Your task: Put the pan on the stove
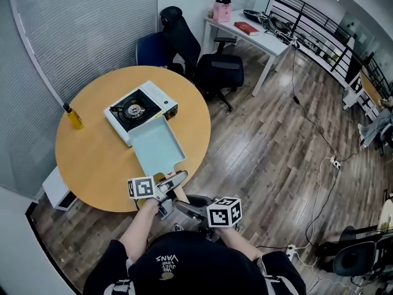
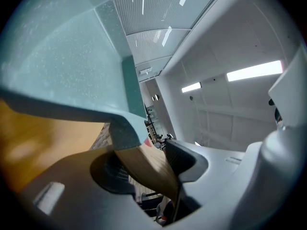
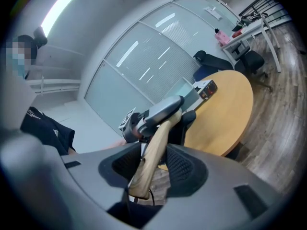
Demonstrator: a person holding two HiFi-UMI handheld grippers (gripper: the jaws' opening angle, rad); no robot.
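A square pale-blue pan (image 1: pixel 158 145) is over the round wooden table (image 1: pixel 92 158), its far edge by the front of the portable gas stove (image 1: pixel 140 110). Its wooden handle (image 1: pixel 174 183) points toward me. My left gripper (image 1: pixel 171 182) is shut on the handle near the pan, whose underside (image 2: pixel 62 56) fills the left gripper view, with the handle (image 2: pixel 148 169) between the pads. My right gripper (image 1: pixel 187 203) is shut on the handle's near end (image 3: pixel 151 157). In the right gripper view the left gripper (image 3: pixel 144 119) shows farther along the handle, with the stove (image 3: pixel 206 87) beyond it.
A small yellow bottle (image 1: pixel 73 117) stands at the table's left edge. Black office chairs (image 1: pixel 209 66) and a white desk (image 1: pixel 252 32) are behind the table. Cables run over the wood floor (image 1: pixel 307 121) to the right.
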